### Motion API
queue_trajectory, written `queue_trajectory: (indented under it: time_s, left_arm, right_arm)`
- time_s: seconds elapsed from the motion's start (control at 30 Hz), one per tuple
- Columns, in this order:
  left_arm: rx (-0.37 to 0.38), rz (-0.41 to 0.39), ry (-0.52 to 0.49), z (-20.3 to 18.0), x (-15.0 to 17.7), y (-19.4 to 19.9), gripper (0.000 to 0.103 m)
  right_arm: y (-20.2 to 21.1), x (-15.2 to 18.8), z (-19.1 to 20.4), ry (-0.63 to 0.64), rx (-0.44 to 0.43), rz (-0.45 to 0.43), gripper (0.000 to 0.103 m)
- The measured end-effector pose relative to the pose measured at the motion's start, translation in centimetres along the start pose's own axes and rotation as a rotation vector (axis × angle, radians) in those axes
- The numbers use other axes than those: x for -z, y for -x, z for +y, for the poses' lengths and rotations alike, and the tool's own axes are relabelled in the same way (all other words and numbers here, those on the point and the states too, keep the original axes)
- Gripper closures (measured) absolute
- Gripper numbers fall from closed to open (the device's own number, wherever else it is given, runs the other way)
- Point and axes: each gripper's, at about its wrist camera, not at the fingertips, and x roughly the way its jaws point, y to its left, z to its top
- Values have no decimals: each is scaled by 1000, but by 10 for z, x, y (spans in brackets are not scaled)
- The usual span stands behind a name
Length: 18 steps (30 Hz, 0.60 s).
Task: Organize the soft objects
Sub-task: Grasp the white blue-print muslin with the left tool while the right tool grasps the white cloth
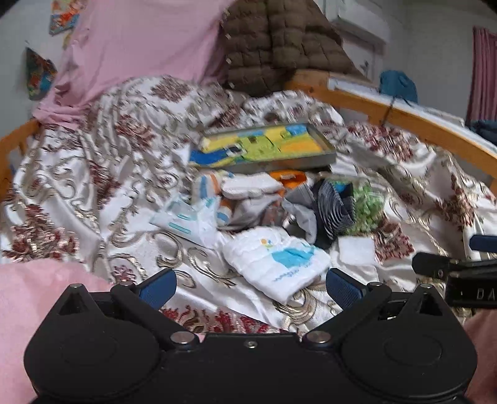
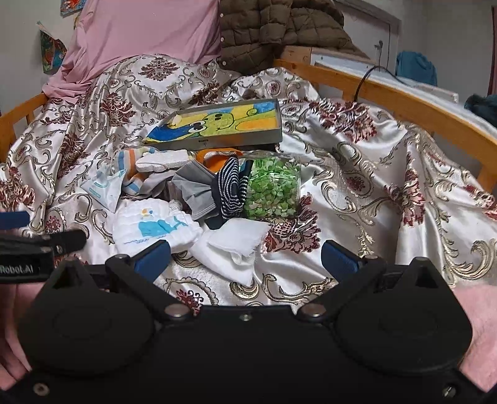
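Note:
A heap of soft things lies on the patterned bedspread [image 2: 357, 174]. It holds a white whale-print cloth [image 2: 155, 225] [image 1: 276, 261], a white folded cloth [image 2: 236, 248], a navy striped sock [image 2: 230, 189] [image 1: 334, 206], a grey cloth [image 2: 194, 186], a green-dotted cloth [image 2: 273, 186] [image 1: 366, 211], a striped orange-blue cloth [image 2: 133, 167] and a tissue pack [image 2: 104, 186] [image 1: 189, 219]. Behind it sits a grey tray [image 2: 236, 138] [image 1: 279, 161] lined with a cartoon towel. My left gripper [image 1: 251, 282] is open and empty before the whale cloth. My right gripper [image 2: 245, 254] is open and empty over the white folded cloth.
A wooden bed rail [image 2: 403, 93] curves along the right and back. A pink sheet [image 2: 139, 34] and a brown quilted jacket [image 2: 279, 28] hang at the head of the bed. The other gripper shows at each view's edge [image 1: 459, 273] [image 2: 37, 245].

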Motion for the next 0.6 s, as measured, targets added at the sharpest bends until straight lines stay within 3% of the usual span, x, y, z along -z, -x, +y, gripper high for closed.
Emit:
queue_trajectory:
  time_s: [0.27,0.43,0.6]
  left_arm:
    - [132,115,-157,-4,-33,-38,1]
    - [229,160,-227,-4,-57,-69,1]
    - [297,222,-322,-5,-70,-101,1]
  right_arm:
    - [-33,-25,-21,-61,-87,88,1]
    - [-61,-55,-28,50,-152,139,1]
    - [-100,-75,-27,158,-282,246,1]
